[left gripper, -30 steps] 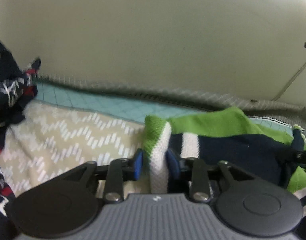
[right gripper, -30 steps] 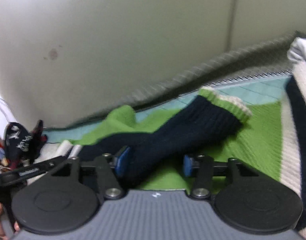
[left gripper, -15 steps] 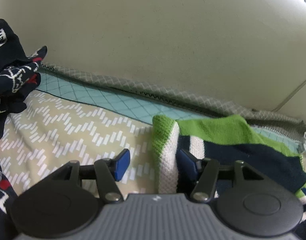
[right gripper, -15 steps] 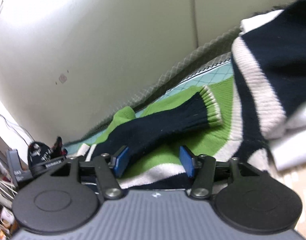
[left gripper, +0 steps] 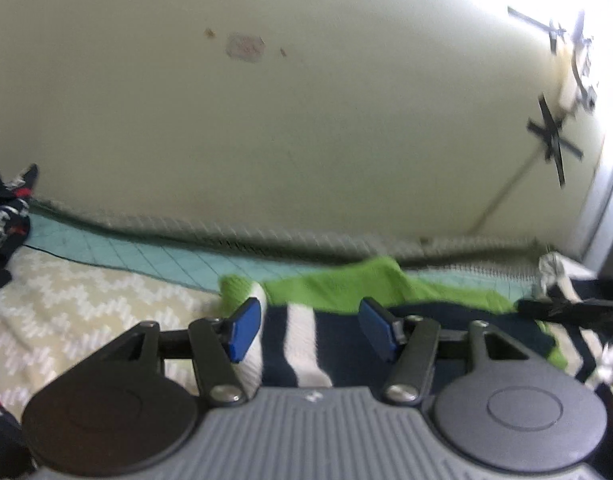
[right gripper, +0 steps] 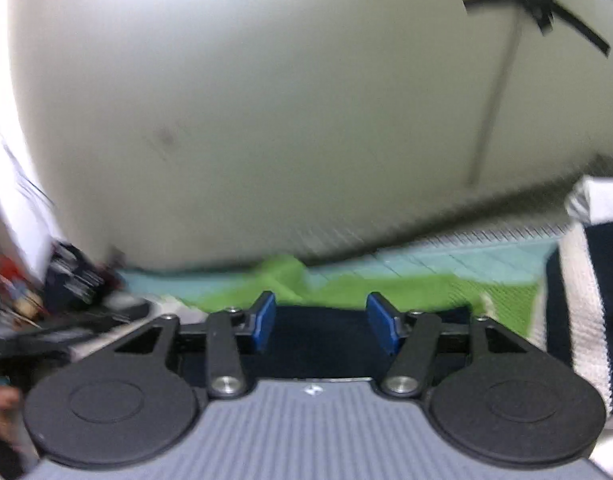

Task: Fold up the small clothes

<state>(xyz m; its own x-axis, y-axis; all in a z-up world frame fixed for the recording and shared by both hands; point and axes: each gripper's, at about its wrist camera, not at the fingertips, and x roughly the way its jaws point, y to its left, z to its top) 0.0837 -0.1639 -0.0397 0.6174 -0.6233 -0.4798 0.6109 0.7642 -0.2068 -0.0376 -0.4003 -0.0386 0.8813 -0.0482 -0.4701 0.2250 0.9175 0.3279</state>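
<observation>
Since a second ago the sweater's (left gripper: 306, 332) hem is released by the left hand-held gripper (left gripper: 310, 330) — both are spread wide, the right hand-held gripper (right gripper: 320, 326) hovering over navy knit just ahead — probably to re-grip.

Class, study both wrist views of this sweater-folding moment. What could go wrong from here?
1. Both the left gripper and the right gripper are open over the striped sweater, so the fold may spring back.
2. Both views are motion-blurred; a quick regrasp may pinch the patterned blanket as well.
3. The other striped garment lies close on the right and could get snagged.
</observation>
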